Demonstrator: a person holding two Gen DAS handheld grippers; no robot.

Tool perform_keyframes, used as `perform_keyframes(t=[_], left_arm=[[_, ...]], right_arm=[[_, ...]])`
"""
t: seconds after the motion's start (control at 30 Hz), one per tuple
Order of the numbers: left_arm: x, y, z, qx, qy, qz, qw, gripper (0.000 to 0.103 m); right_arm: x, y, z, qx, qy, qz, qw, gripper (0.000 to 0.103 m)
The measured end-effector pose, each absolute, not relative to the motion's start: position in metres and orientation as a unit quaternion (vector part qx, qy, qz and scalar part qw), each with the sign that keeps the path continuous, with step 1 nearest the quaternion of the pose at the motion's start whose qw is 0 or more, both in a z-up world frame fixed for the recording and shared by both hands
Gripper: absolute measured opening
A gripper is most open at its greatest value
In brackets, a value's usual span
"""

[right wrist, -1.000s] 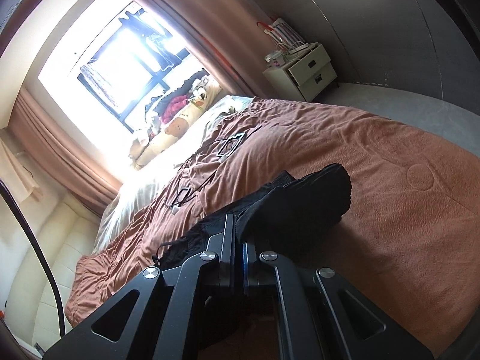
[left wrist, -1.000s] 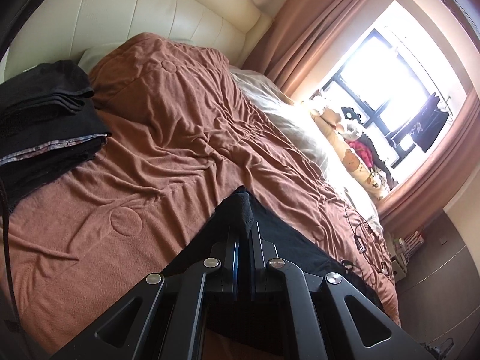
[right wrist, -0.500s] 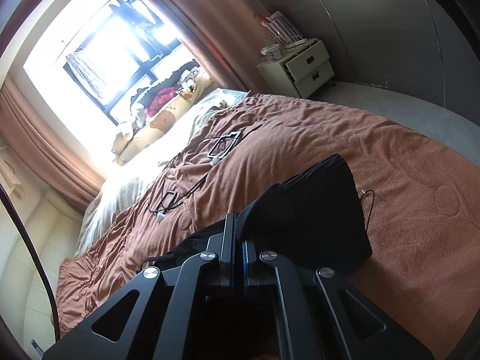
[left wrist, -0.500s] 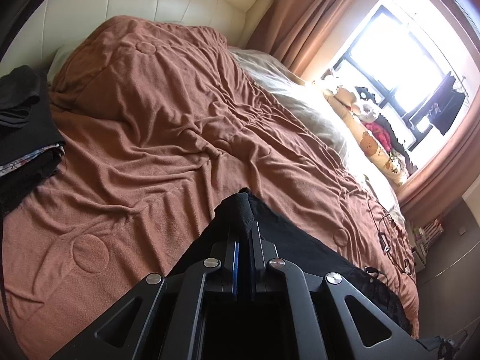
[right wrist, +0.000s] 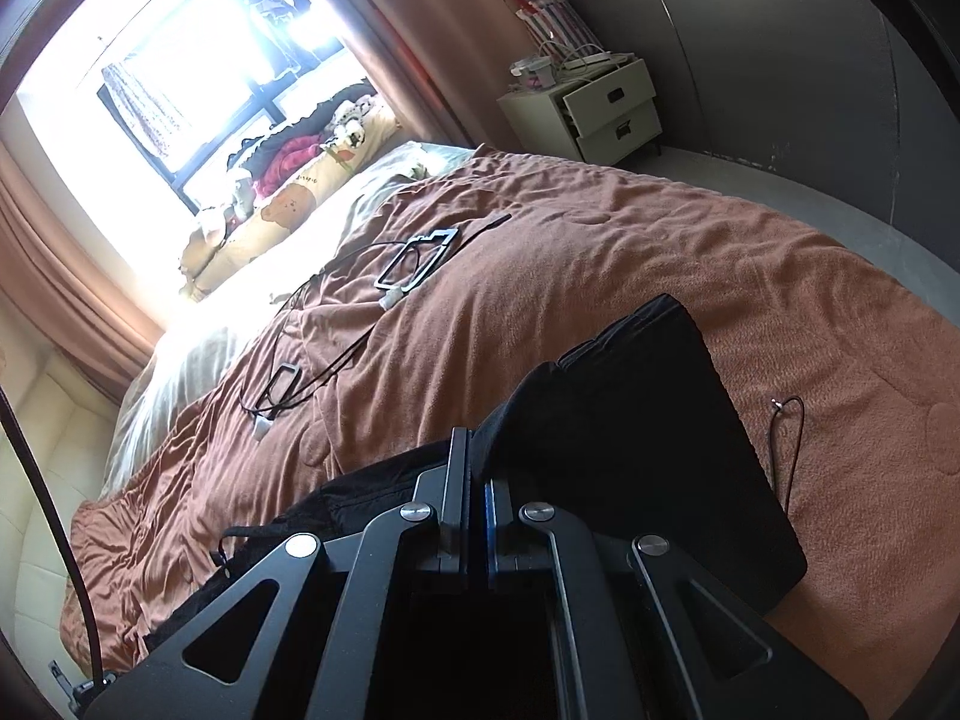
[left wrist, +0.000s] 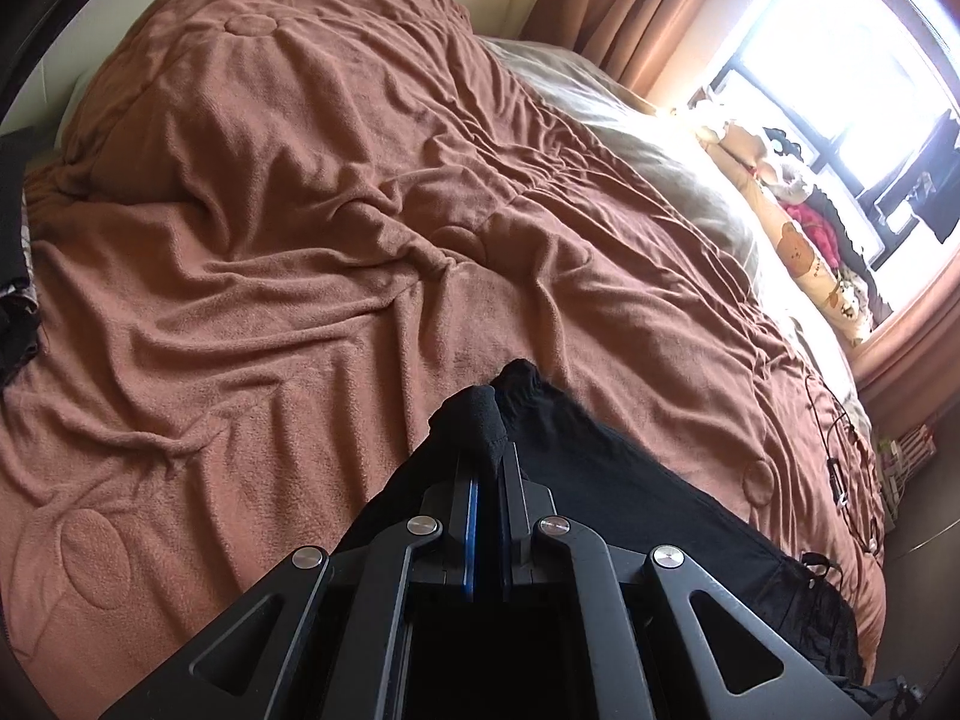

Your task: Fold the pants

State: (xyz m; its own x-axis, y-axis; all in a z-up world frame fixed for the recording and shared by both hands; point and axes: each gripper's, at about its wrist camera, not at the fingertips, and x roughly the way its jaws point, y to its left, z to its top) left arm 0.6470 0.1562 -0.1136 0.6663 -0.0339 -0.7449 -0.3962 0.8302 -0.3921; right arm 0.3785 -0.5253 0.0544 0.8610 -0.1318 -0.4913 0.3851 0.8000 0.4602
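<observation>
Black pants (left wrist: 606,480) lie on the brown blanket (left wrist: 300,240) of a bed. My left gripper (left wrist: 487,456) is shut on a bunched edge of the pants, low over the blanket. In the right wrist view my right gripper (right wrist: 477,450) is shut on another edge of the pants (right wrist: 648,414). A folded flap of them spreads to the right of the gripper on the blanket (right wrist: 660,252). The cloth hides the fingertips in both views.
Black cables and frames (right wrist: 414,264) lie on the blanket toward the window. A thin black cord (right wrist: 786,438) lies right of the pants. A white nightstand (right wrist: 594,108) stands past the bed corner. Dark folded clothes (left wrist: 15,228) sit at the bed's left edge. Plush toys (left wrist: 804,240) line the window.
Both grippers have carried the pants edges forward and lower over the bed. The flap at the right gripper has spread flatter on the blanket. The clothes stack has slid toward the left edge of view.
</observation>
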Motion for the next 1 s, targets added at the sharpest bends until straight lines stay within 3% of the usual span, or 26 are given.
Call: perform_keyframes(t=[0.77,0.87,0.9,0.93,0.97,1.0], left_arm=[[0.754,0.138,-0.168,-0.209,0.463,0.127,0.852,0.006],[0.759,0.137,-0.171,-0.208,0.474,0.113,0.848,0.013],[0.758,0.138,-0.17,-0.212,0.474,0.105,0.848,0.02],[0.757,0.14,-0.168,-0.214,0.474,0.097,0.849,0.025],[0.756,0.141,-0.166,-0.216,0.474,0.09,0.849,0.037],[0.754,0.142,-0.163,-0.217,0.473,0.084,0.85,0.046]], right_arm=[[0.496,-0.529,0.031,0.237,0.28,-0.184,0.912,0.0],[0.503,-0.527,0.026,0.227,0.282,-0.191,0.913,0.0],[0.505,-0.526,0.024,0.22,0.291,-0.198,0.91,0.003],[0.508,-0.524,0.021,0.215,0.303,-0.203,0.906,0.009],[0.509,-0.523,0.019,0.213,0.312,-0.204,0.903,0.015],[0.508,-0.521,0.02,0.214,0.316,-0.202,0.902,0.033]])
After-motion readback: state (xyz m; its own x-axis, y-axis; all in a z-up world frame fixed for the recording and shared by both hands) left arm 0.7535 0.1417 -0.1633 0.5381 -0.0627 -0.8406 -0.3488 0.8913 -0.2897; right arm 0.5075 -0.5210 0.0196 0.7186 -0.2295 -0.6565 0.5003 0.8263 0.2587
